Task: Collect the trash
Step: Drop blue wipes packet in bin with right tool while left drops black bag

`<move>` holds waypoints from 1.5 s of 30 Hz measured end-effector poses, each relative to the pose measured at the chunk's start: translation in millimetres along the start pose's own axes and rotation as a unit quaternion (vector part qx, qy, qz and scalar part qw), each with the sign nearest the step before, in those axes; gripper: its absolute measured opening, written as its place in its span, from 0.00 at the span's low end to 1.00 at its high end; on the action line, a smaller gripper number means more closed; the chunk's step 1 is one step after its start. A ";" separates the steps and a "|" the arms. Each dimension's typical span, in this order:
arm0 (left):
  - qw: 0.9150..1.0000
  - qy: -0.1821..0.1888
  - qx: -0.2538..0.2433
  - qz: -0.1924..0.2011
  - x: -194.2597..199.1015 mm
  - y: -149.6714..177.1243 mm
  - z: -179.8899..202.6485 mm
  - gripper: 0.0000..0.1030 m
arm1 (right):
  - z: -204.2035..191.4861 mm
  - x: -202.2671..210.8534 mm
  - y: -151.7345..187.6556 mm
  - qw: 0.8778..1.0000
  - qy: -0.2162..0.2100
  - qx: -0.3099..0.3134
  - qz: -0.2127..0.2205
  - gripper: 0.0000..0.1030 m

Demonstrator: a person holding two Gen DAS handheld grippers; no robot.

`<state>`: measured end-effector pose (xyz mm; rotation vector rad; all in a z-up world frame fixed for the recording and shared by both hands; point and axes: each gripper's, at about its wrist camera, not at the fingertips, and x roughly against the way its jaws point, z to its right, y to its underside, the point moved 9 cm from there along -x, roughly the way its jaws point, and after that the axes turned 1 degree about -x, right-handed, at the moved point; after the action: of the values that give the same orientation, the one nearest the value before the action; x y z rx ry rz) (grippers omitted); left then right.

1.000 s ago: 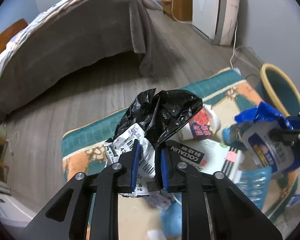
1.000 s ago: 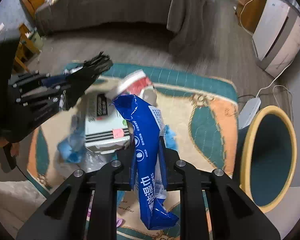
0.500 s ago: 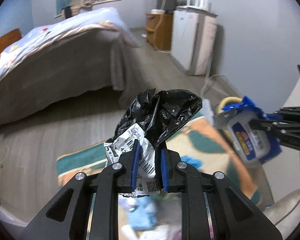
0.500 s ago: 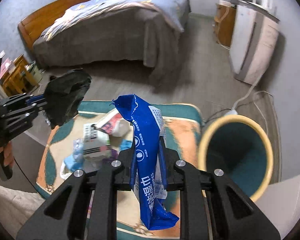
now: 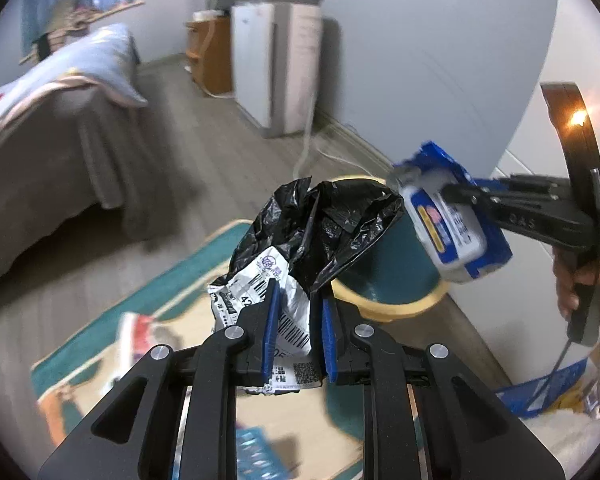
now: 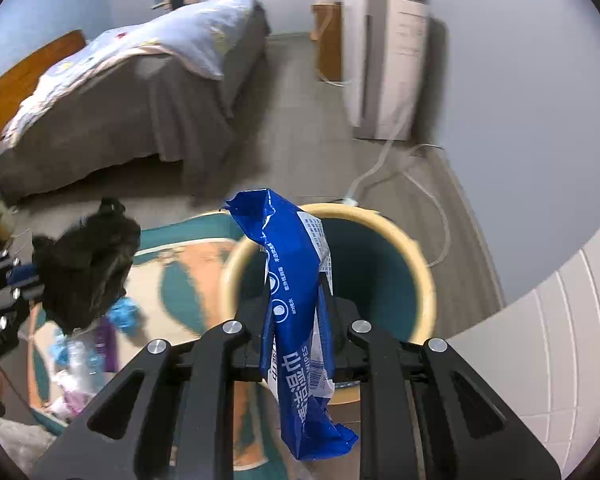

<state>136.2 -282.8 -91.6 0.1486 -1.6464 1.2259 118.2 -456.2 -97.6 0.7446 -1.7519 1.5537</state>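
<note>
Left gripper [image 5: 296, 320] clamped on crumpled black bag with white label [image 5: 300, 248]; right gripper [image 6: 296, 320] clamped on blue wipes packet [image 6: 296, 300]. Both loads aloft near yellow-rimmed bin [image 6: 420, 264], none dropped in yet. More litter [image 6: 84, 356] left on rug [image 6: 180, 280].

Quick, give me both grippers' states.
Left gripper: shut on the black bag.
Right gripper: shut on the blue wipes packet.
</note>
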 end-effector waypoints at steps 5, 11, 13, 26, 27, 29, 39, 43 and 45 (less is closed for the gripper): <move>0.999 0.021 -0.029 -0.029 -42.9 -1.5 35.2 0.20 | 31.3 -16.2 4.4 0.999 0.039 -0.012 -0.002 0.18; 0.996 0.026 -0.065 -0.050 -85.6 -4.5 54.5 0.21 | 57.0 -42.1 8.8 0.998 0.049 -0.047 -0.013 0.18; 0.996 0.031 -0.068 -0.051 -94.9 -5.0 59.4 0.24 | 61.8 -47.5 10.6 0.997 0.048 -0.058 -0.016 0.18; 0.998 0.024 -0.055 -0.026 -94.4 -9.6 52.4 0.84 | 73.7 -44.8 5.5 0.994 0.059 -0.091 -0.001 0.72; 0.998 0.021 -0.053 -0.020 -89.0 -10.1 48.9 0.88 | 73.5 -42.4 5.7 0.994 0.058 -0.094 0.000 0.80; 0.999 0.003 -0.046 -0.006 -75.8 -11.0 37.6 0.90 | 72.4 -37.2 5.8 0.994 0.057 -0.097 0.003 0.90; 0.998 -0.042 0.019 0.034 7.9 7.4 -17.9 0.93 | 32.6 8.5 11.6 0.996 0.065 -0.058 0.018 0.94; 0.996 -0.058 0.049 0.037 39.2 21.3 -46.0 0.93 | 10.9 25.0 14.4 0.997 0.059 -0.041 0.023 0.94; 0.995 -0.064 0.062 0.043 54.2 27.2 -58.7 0.93 | -1.8 31.2 14.5 0.998 0.052 -0.034 0.024 0.94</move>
<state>132.4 -201.2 -70.3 0.2395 -1.7001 1.4109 87.9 -452.1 -81.6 0.5826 -1.7490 1.5281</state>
